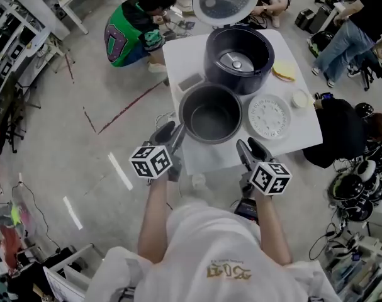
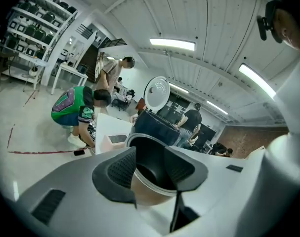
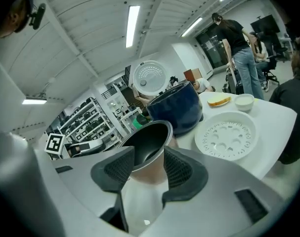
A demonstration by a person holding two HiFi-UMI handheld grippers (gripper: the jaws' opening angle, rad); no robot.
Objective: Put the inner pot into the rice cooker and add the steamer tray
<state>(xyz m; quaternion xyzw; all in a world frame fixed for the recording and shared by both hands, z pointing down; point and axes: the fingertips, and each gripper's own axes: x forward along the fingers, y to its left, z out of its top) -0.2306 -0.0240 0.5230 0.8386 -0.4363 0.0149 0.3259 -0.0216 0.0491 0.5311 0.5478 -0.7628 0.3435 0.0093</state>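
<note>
The dark inner pot (image 1: 211, 114) stands empty on the white table (image 1: 203, 159) near its front edge. Behind it is the dark rice cooker (image 1: 238, 58) with its round lid (image 1: 225, 0) raised. The white perforated steamer tray (image 1: 269, 116) lies flat to the pot's right. My left gripper (image 1: 172, 134) is open just off the pot's left side. My right gripper (image 1: 250, 147) is open at the table's front edge, below the pot and tray. In the left gripper view the pot (image 2: 149, 194) shows beyond the open gripper (image 2: 150, 154), pads clear of it. The right gripper view shows the same pot (image 3: 150, 139) beyond its open gripper (image 3: 149, 159).
A small white bowl (image 1: 299, 99) and a yellow item (image 1: 283, 72) sit at the table's right side, a flat box (image 1: 192, 82) at its left. A person in green (image 1: 131, 33) crouches beyond the table. Another person (image 1: 345, 131) sits at right among cables.
</note>
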